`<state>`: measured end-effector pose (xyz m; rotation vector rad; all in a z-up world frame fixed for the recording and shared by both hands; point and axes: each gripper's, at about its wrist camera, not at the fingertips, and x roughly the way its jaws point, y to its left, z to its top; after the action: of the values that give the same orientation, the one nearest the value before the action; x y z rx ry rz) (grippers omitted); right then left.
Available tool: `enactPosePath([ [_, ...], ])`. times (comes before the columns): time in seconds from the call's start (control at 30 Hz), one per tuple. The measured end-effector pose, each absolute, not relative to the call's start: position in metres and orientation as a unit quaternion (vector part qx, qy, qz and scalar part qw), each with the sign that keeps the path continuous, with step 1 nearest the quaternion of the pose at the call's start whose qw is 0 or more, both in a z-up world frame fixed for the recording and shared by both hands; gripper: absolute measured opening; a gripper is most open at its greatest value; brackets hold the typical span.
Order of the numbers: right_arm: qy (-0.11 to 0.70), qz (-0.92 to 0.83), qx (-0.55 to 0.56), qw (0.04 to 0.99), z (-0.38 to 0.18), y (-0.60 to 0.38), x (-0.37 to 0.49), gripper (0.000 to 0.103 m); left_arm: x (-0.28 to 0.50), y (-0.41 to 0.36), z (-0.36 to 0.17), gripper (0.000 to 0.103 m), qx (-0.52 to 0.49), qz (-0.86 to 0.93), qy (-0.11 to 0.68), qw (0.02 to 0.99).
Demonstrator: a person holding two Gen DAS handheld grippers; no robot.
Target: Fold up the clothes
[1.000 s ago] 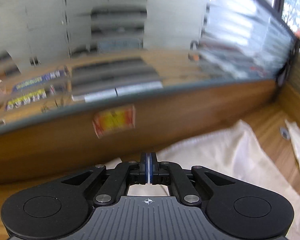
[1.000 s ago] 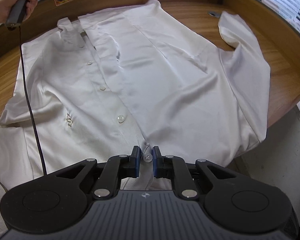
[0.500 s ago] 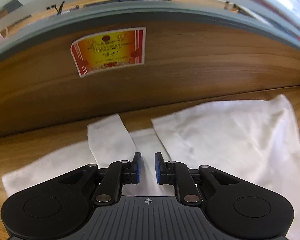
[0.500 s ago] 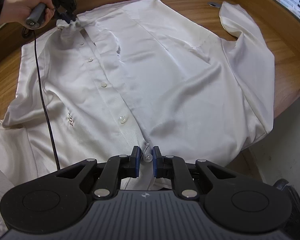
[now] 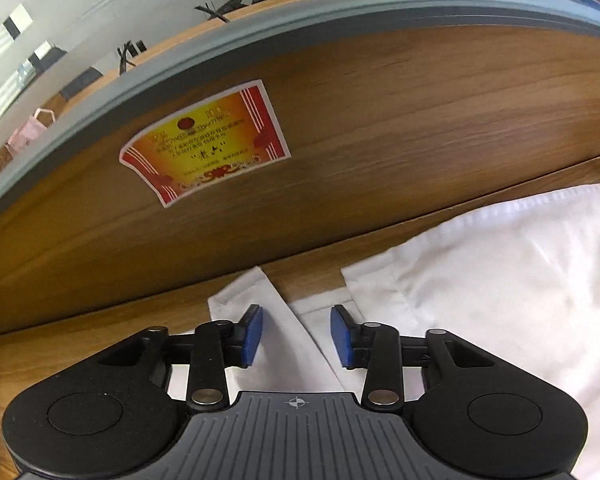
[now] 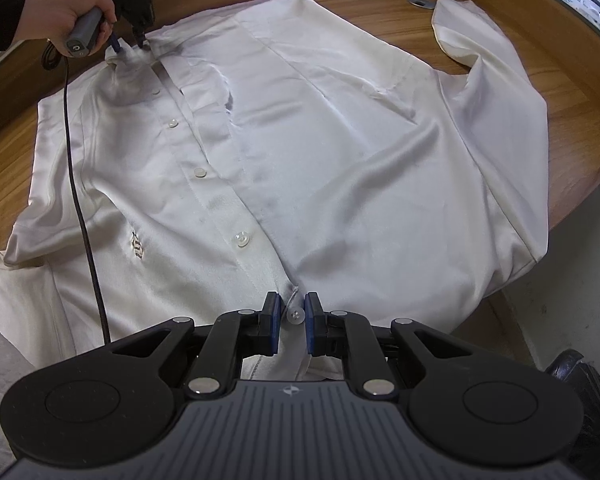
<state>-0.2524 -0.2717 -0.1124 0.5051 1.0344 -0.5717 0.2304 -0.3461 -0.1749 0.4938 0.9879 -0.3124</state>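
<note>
The left gripper is pointing steeply down over the collar at the far end of the shirt, and its jaws are opening, standing narrowly apart with the collar cloth lying between the blue pads but not pressed by them. In the right wrist view a hand in a dark sleeve is gripping its handle, and its cable is trailing across the left half of the shirt. The right gripper is also tilting steeply down at the near hem, its jaws narrow and pinching the placket with a button sitting between the pads. The shirt is lying spread, front up and buttoned, on the wooden bench, its right side hanging over the bench edge. A wooden panel with a red and yellow sticker is standing just behind the collar, and a shoe is showing below the bench edge
</note>
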Motion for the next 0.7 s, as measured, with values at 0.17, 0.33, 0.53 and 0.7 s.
enactPosePath([
  [0.17, 0.481, -0.265, 0.236, 0.802, -0.113, -0.271, -0.253, 0.014, 0.222, -0.333, -0.166, 0.004, 0.22, -0.154, 0.444, 0.854],
  [0.33, 0.477, -0.258, 0.229, 0.808, -0.11, -0.269, -0.252, 0.014, 0.21, -0.308, -0.141, 0.004, 0.18, -0.16, 0.414, 0.878],
  [0.53, 0.466, -0.273, 0.219, 0.813, -0.1, -0.264, -0.258, 0.014, 0.193, -0.285, -0.104, 0.004, 0.12, -0.185, 0.393, 0.893],
  [0.7, 0.462, -0.293, 0.216, 0.809, -0.097, -0.266, -0.263, 0.014, 0.186, -0.299, -0.085, 0.004, 0.116, -0.217, 0.381, 0.891],
])
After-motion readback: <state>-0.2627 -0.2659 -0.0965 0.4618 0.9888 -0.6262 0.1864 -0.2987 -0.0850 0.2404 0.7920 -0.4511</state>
